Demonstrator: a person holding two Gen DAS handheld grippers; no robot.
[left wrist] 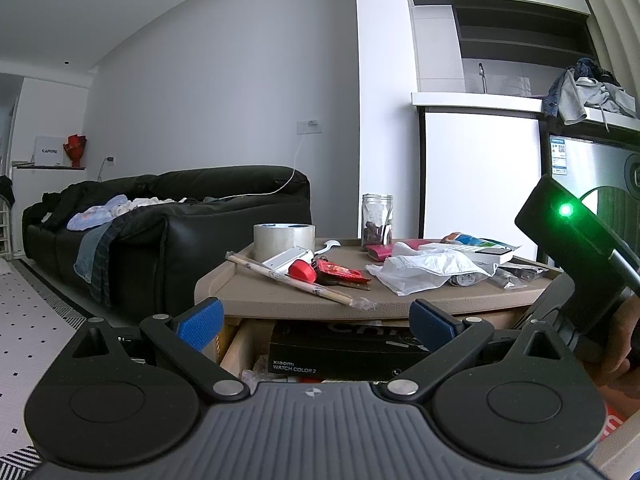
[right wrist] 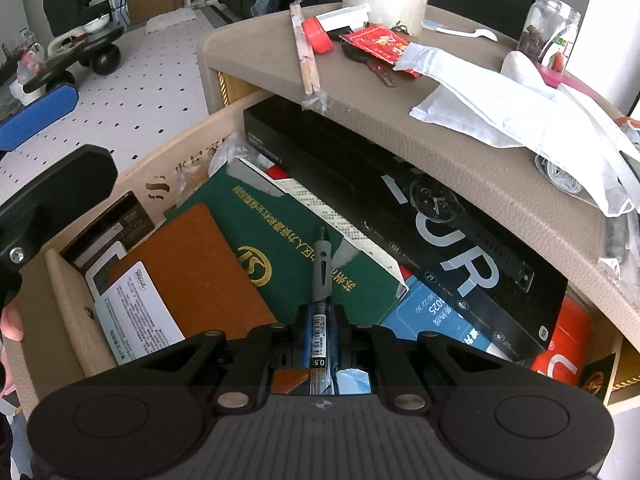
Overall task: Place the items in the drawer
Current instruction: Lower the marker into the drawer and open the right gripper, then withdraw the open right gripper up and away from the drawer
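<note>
Over the open drawer, right gripper clamps pen.

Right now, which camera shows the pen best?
The right wrist view: the pen is held in the shut right gripper over the open drawer. The left wrist view does not show it.
</note>
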